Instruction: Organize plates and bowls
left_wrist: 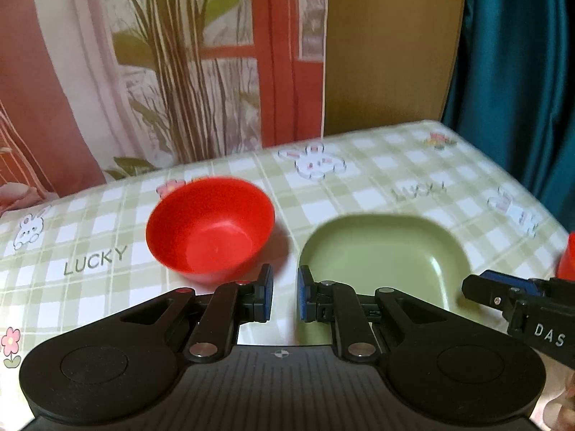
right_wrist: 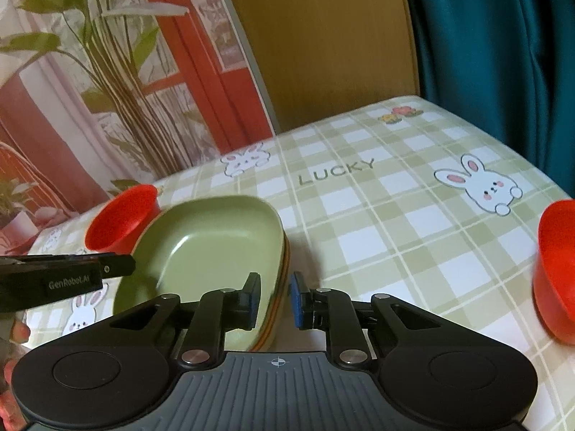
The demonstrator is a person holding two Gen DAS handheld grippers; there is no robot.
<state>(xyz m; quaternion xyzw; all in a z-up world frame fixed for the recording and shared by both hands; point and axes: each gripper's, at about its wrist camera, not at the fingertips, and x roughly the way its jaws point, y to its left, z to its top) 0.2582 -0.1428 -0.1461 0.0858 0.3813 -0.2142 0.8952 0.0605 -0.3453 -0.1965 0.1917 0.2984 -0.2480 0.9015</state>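
Observation:
A stack of square plates with a green plate (left_wrist: 381,251) on top lies on the checked tablecloth; it also shows in the right wrist view (right_wrist: 208,244). A red bowl (left_wrist: 212,226) stands left of it, seen too in the right wrist view (right_wrist: 122,219). Another red bowl (right_wrist: 557,269) stands at the right edge. My left gripper (left_wrist: 285,292) is open, its fingers straddling the stack's left rim. My right gripper (right_wrist: 275,298) is open, its fingers on either side of the stack's right rim, and it shows in the left wrist view (left_wrist: 503,291).
The table (right_wrist: 395,215) has a green checked cloth with rabbits. A printed backdrop with plants (left_wrist: 161,72), a wooden panel (right_wrist: 323,36) and a teal curtain (right_wrist: 503,54) stand behind it. The table's right edge runs near the curtain.

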